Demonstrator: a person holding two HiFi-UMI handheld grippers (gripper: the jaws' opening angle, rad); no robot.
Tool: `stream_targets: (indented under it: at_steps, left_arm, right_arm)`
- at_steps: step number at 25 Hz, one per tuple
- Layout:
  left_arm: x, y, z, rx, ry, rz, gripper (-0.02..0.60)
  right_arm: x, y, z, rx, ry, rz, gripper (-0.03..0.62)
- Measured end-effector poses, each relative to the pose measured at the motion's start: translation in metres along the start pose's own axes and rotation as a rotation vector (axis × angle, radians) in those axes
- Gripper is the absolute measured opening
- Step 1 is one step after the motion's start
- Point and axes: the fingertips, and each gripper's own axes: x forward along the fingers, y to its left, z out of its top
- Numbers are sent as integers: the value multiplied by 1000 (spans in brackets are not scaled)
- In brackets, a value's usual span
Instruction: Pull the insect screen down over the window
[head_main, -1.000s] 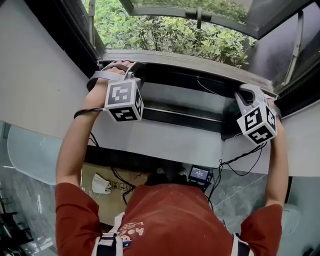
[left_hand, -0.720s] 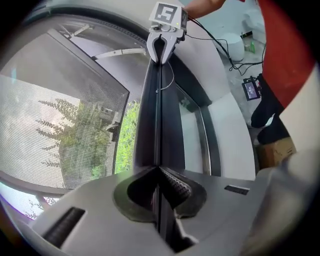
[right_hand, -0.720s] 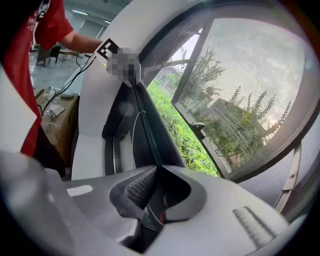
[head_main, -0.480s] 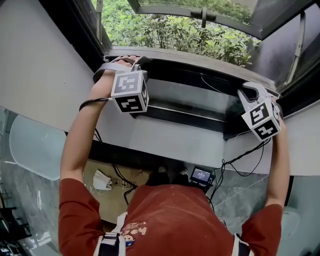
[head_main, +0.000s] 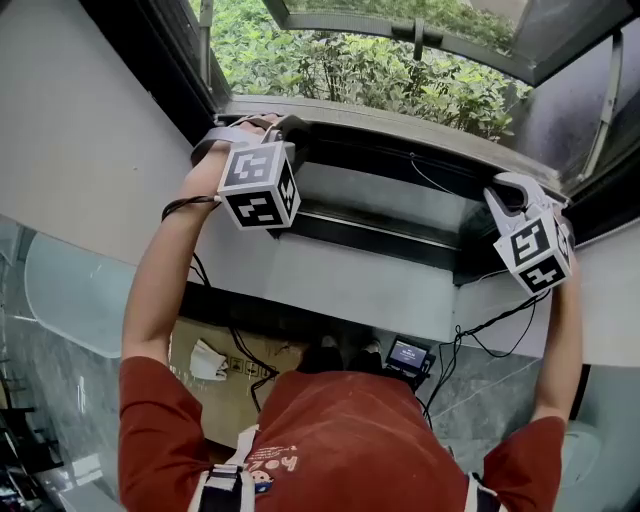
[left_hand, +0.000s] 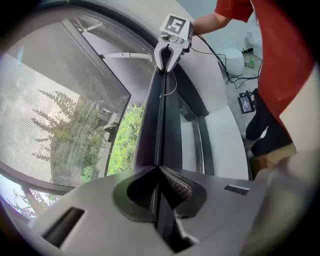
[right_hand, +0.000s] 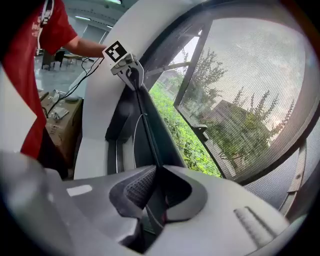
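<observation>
The insect screen's dark pull bar (head_main: 380, 125) runs across the window opening. My left gripper (head_main: 275, 125) is shut on its left end, and my right gripper (head_main: 500, 185) is shut on its right end. Seen from the left gripper (left_hand: 160, 172), the bar (left_hand: 159, 115) passes between the closed jaws and runs up to the right gripper (left_hand: 169, 50). Grey mesh (left_hand: 45, 125) hangs beyond it. In the right gripper view, the gripper (right_hand: 155, 175) clamps the same bar (right_hand: 145, 120), which leads to the left gripper (right_hand: 129, 67), with mesh (right_hand: 250, 100) to the right.
Outside are green bushes (head_main: 350, 70) and an open window sash with a handle (head_main: 415, 35). White wall (head_main: 90, 120) flanks the frame. Below hang black cables (head_main: 480, 320), beside a small lit device (head_main: 407, 355) and a cardboard box (head_main: 215, 375).
Both grippers keep their hold on the bar. In the head view the left cube sits slightly higher and the right cube slightly lower and further right.
</observation>
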Motion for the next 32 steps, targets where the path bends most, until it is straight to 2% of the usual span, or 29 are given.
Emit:
stream_targets:
  at_steps: [7,12,16,21,27,32]
  left_arm:
    - [-2,2,-1,19,25,18,21]
    - [-2,0,-1,-19,10,7,26]
    - [-21,11,10,-83,-43,31,64]
    - [-18,3,15,-63,-58,46,72]
    - [-20,-5,29,-130,-155,75,72]
    - [-24,-1,42,-153,-212,113,72]
  right_arm:
    - [-1,1,2,-14,-17,-10,52]
    - [-3,0,2,12,-30,13,54]
    - [-4,1,3,10,-33,21,55]
    - [-2,6,1,-20,-22,13,89]
    - [-6,3,4,-17,-68,2,94]
    - [-6,3,4,-22,-78,-13,94]
